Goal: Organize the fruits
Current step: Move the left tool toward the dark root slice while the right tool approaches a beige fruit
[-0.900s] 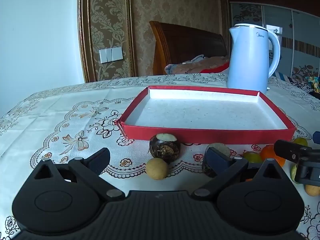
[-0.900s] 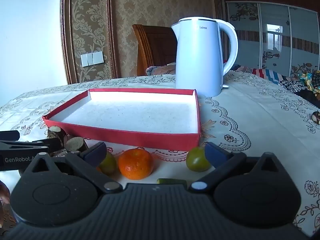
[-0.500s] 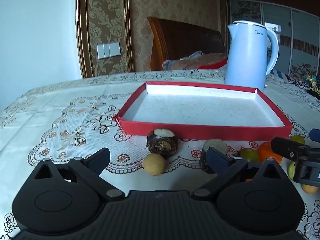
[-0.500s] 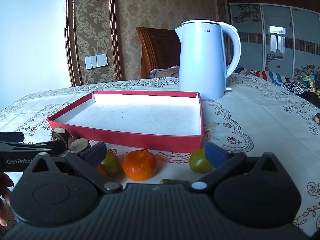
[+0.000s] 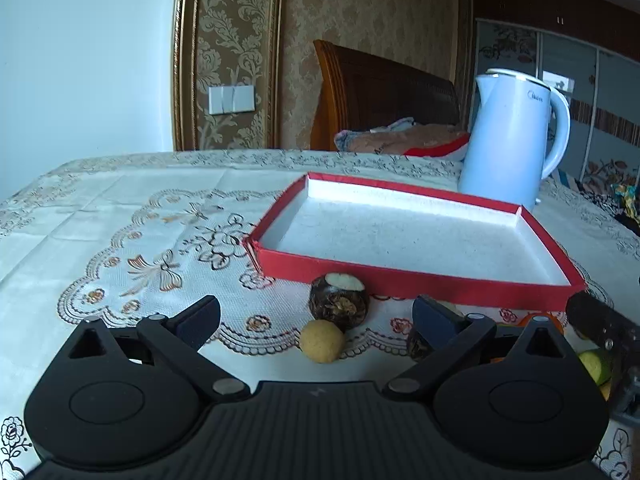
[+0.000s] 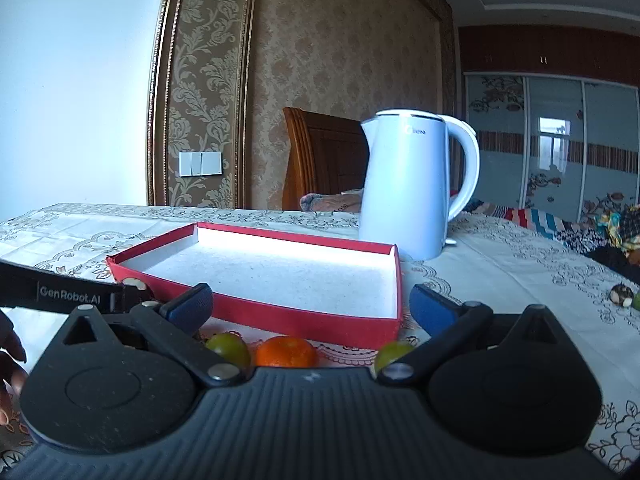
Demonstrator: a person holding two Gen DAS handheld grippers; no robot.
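Fruits are shown lying loose on the cloth-covered surface (image 5: 120, 216), just before the near wall of the empty red tray (image 5: 416, 280): a dark trimmed corm (image 5: 339, 299), a small tan round fruit (image 5: 322, 340), and, in the right wrist view, an orange (image 6: 286, 352) flanked by two green fruits (image 6: 228, 348). Nothing has yet been placed in the tray.

Risk is judged to lie in the round fruits, which may roll when nudged by one pad before the other arrives; the tray, being light and shallow, may be pushed back toward the kettle (image 6: 408, 184) by a low approach. The two tools are held close together, so a clash is possible.

Left claw (image 5: 316, 318) is seen spread wide and empty, tipped moderately downward over the tan fruit. Right claw (image 6: 310, 304) is likewise spread wide and empty, held nearly level above the orange.
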